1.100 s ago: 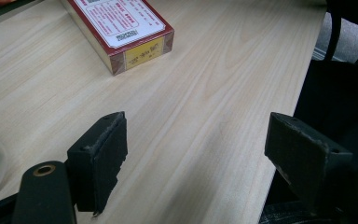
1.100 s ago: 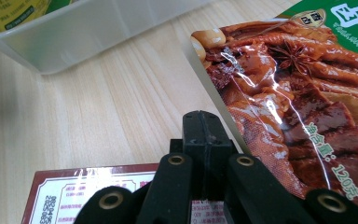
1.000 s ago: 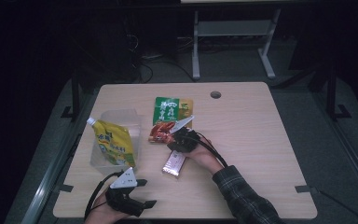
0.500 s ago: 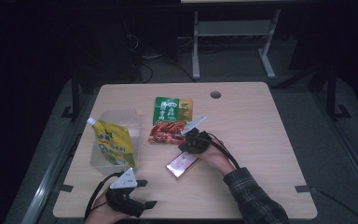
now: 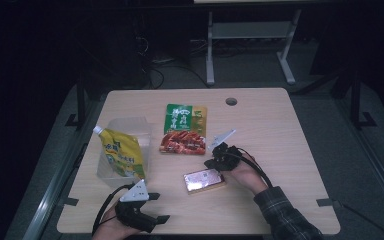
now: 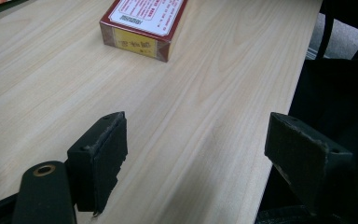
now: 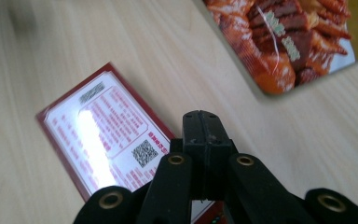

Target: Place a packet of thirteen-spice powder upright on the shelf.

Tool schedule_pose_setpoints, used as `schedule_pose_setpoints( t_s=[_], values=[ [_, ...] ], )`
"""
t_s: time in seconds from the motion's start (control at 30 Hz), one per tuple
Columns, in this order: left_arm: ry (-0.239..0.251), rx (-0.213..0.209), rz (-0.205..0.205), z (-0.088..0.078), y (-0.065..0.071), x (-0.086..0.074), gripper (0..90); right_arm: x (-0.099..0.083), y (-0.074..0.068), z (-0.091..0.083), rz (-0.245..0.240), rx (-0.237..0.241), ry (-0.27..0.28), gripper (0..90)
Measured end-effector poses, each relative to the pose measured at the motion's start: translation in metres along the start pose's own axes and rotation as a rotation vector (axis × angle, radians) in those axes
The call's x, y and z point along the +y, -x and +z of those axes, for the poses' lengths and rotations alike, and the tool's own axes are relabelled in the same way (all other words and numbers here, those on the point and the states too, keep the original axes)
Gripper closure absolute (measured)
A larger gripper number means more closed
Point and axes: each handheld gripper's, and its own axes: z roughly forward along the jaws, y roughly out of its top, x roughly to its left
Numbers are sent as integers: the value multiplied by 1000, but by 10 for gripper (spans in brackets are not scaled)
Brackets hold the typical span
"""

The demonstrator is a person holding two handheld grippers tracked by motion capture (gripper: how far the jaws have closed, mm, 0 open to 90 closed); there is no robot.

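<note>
Two tools worked the surface (image 5: 280, 130): the right tool (image 7: 207, 126) was clenched empty over the red box (image 7: 102, 135); the left tool (image 6: 196, 154) stood released, holding nothing.

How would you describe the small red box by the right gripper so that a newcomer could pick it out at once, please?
On the wooden table, look near its front middle, just left of the right gripper. The small red box lies flat there, below the green-and-red food packet. It is the one hard-edged carton, with a glossy white printed label on top.
</note>
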Motion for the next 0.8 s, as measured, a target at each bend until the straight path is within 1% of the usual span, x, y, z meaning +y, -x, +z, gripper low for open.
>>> schedule_pose_setpoints(
  t_s=[0.03,0.07,0.17,0.2,0.23,0.3,0.37,0.43,0.5,0.53,0.57,0.6,0.63,0.67,0.7,0.73,0.77,0.8],
  values=[
    [-2,-1,3,1,0,0,208,-3,-2,-2,6,3,1,900],
    [-5,-3,7,1,0,0,209,-6,-2,-4,-2,1,0,900],
    [-5,-6,9,3,0,2,208,-14,-6,-9,-1,0,6,900],
    [-11,-9,16,5,-1,3,208,-15,-6,-11,17,5,12,900],
    [-13,-12,16,6,-1,4,208,-17,-6,-13,17,-3,18,891],
    [-12,-19,27,9,-2,7,210,-20,-5,-19,51,-6,41,809],
    [-6,-21,31,12,-2,10,211,-24,-6,-25,68,-33,66,699],
    [-1,-24,36,14,-4,13,211,-32,-5,-32,96,-42,94,612],
    [0,-25,37,17,-6,15,211,-39,-5,-38,117,-62,99,528],
    [3,-31,42,19,-8,17,211,-43,-5,-41,123,-64,104,500],
    [5,-36,41,21,-9,18,213,-47,-5,-44,117,-72,108,479],
    [7,-35,50,23,-10,19,215,-51,-6,-47,130,-84,112,459],
    [4,-34,60,25,-11,21,215,-55,-6,-50,127,-89,119,440],
    [3,-36,74,27,-13,24,215,-58,-7,-54,139,-94,123,407],
    [16,-38,62,31,-13,26,215,-61,-7,-57,143,-100,127,392],
    [25,-36,65,34,-13,29,214,-65,-9,-60,150,-98,131,385],
    [35,-39,65,37,-14,31,214,-68,-9,-63,146,-101,135,373],
    [37,-43,58,40,-15,33,214,-71,-10,-65,147,-105,138,367]
  ],
)
